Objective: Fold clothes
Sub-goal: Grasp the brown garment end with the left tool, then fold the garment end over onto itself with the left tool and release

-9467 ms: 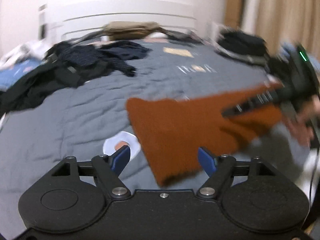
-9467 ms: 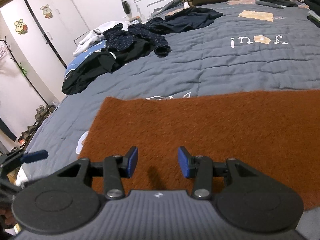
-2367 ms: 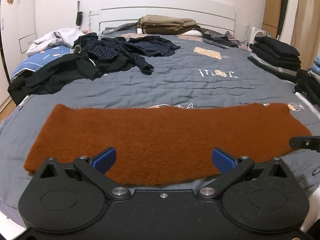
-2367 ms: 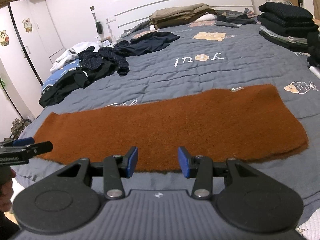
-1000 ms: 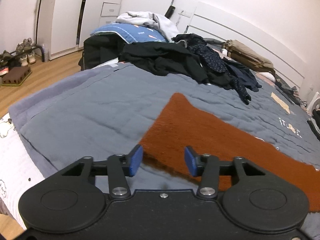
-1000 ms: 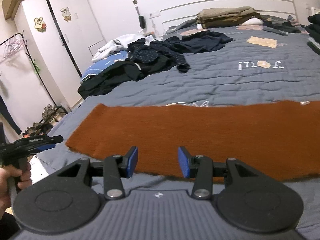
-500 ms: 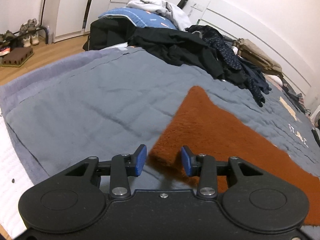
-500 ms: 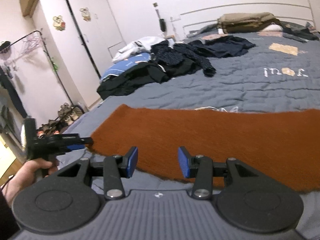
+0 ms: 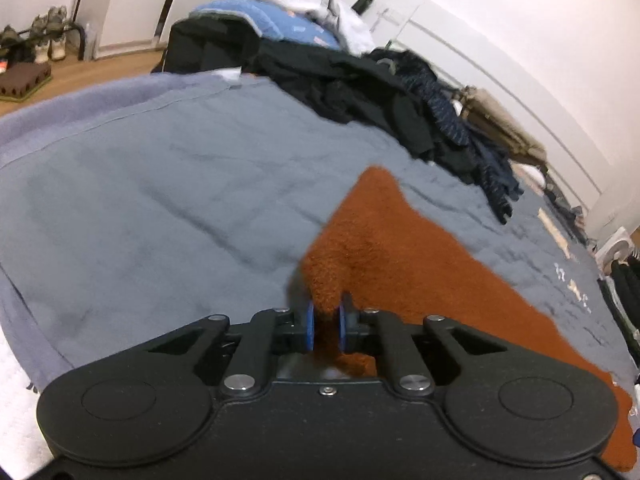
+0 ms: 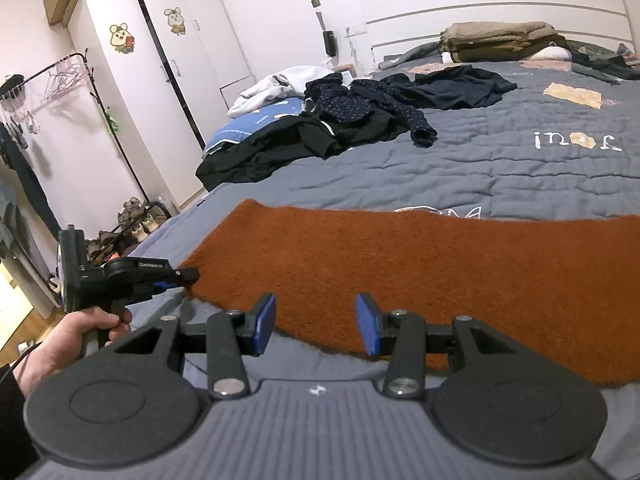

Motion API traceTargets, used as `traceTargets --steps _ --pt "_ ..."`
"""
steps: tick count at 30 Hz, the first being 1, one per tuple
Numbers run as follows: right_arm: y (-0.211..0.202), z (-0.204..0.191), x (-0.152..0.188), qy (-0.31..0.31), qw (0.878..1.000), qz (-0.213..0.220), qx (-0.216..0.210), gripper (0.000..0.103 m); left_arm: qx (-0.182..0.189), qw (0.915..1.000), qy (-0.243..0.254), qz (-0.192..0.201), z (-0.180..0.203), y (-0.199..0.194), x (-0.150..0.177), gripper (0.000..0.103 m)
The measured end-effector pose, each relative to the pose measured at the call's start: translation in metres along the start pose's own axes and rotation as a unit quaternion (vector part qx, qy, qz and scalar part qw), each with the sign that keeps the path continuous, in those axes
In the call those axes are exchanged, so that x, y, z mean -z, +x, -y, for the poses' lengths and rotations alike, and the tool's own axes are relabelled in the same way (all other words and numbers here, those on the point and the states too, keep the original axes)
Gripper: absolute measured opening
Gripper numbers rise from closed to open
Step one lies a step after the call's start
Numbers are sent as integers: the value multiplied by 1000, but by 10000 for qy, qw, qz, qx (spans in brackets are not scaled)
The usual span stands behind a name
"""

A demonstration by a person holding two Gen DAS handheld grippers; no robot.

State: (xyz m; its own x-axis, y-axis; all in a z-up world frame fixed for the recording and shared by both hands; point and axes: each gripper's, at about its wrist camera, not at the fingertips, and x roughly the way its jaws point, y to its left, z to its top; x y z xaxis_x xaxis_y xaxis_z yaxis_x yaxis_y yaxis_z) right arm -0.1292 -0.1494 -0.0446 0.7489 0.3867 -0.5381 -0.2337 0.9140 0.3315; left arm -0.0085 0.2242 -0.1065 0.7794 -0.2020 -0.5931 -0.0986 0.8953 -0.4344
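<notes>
A long rust-brown fuzzy cloth [image 10: 420, 268] lies spread flat across the grey bed. My left gripper [image 9: 325, 325] is at the cloth's [image 9: 400, 256] near left corner; its jaws are closing, and the blue pads pinch that corner, which bunches up between them. In the right wrist view the same left gripper [image 10: 188, 276] shows at the cloth's left end, held by a hand [image 10: 60, 340]. My right gripper [image 10: 316, 322] hovers open over the cloth's near edge, with nothing between its fingers.
A heap of dark clothes [image 10: 352, 120] lies further back on the grey quilt [image 9: 140, 200]. Folded tan and dark garments [image 10: 500, 40] are stacked by the headboard. A shoe rack [image 10: 136, 224] and white wardrobe [image 10: 168, 72] stand left of the bed.
The left gripper sank onto the cloth's left corner and its jaws drew together on it. The right gripper swung its view a little leftward and stayed open.
</notes>
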Motion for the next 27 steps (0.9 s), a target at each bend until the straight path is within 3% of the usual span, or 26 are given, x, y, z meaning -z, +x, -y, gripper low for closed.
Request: traceTargets --steps 7,13,20,27 --pt "-5 13 0 189 9998 14 113 43 435 9981 301 323 32 -14 0 10" --pt "-11 29 -1 376 9990 28 240 43 923 9893 1087 296 87 -19 14 9" --pt "-23 58 -3 817 9961 90 305 43 1406 9678 2089 -10 152 -11 53 9" --pt "-26 81 -5 1106 9934 55 314 43 1362 9413 3018 -653 190 9 97 14"
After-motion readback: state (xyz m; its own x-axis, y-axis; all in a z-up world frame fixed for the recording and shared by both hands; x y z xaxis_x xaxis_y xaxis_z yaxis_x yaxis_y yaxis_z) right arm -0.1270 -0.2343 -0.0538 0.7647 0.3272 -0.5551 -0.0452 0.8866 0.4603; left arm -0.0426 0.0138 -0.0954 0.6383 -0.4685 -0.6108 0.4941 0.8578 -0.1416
